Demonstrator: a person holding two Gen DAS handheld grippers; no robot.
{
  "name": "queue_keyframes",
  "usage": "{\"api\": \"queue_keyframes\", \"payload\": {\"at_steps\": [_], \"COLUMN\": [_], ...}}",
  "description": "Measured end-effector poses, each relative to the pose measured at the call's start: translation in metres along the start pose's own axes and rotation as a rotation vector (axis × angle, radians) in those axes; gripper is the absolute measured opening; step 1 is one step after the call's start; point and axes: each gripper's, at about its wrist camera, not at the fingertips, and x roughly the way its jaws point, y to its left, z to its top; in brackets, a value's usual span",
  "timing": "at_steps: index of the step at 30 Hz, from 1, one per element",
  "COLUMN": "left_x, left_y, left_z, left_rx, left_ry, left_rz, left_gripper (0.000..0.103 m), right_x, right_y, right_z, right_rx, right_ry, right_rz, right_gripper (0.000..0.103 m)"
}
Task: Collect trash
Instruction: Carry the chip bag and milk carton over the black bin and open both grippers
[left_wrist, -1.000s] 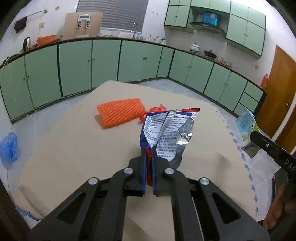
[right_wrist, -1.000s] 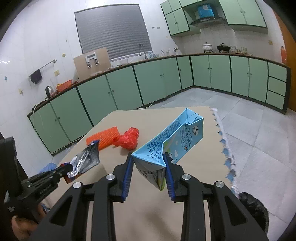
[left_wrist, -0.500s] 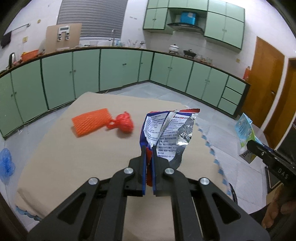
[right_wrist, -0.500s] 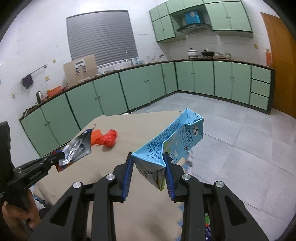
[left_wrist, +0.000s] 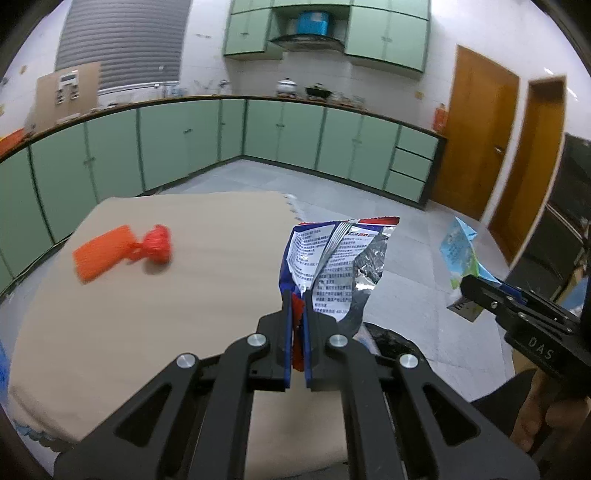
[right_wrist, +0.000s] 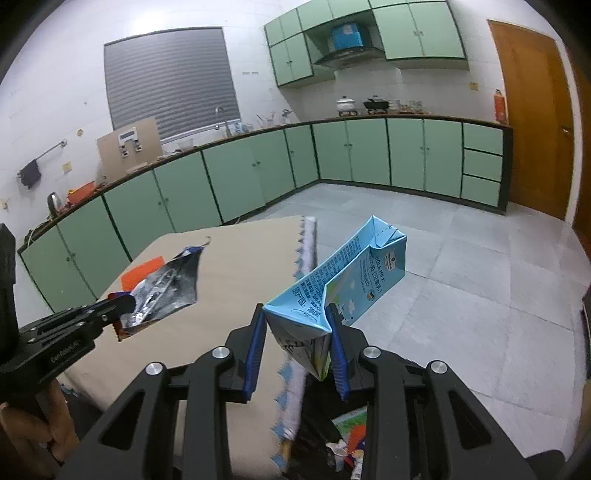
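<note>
step: carry to bin | left gripper (left_wrist: 297, 332) clamped on snack wrapper (left_wrist: 338, 269), held above tabletop (left_wrist: 184, 295) edge | right gripper (right_wrist: 297, 343) pinching milk carton (right_wrist: 343, 280) over what is probably the trash bag (right_wrist: 332, 443) | release advised only once centred over the opening
</note>
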Motion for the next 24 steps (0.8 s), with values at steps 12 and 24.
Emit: {"api": "queue_keyframes", "payload": {"at_steps": [12, 24], "left_x": [0.05, 0.111], "left_y": [-0.076, -0.122], "left_z": [-0.018, -0.039], "left_rx": [0.144, 0.268], "left_ry": [0.114, 0.227], "left_rz": [-0.093, -0.098], "left_gripper": [0.003, 0.003], "right_x": [0.004, 0.051], "right_y": [-0.057, -0.11], "right_z": [-0.024, -0.064], "right_rx": [0.069, 0.155], "right_ry": [0.069, 0.251], "right_rz": [-0.041, -0.016], "right_gripper": [0.032, 0.032]}}
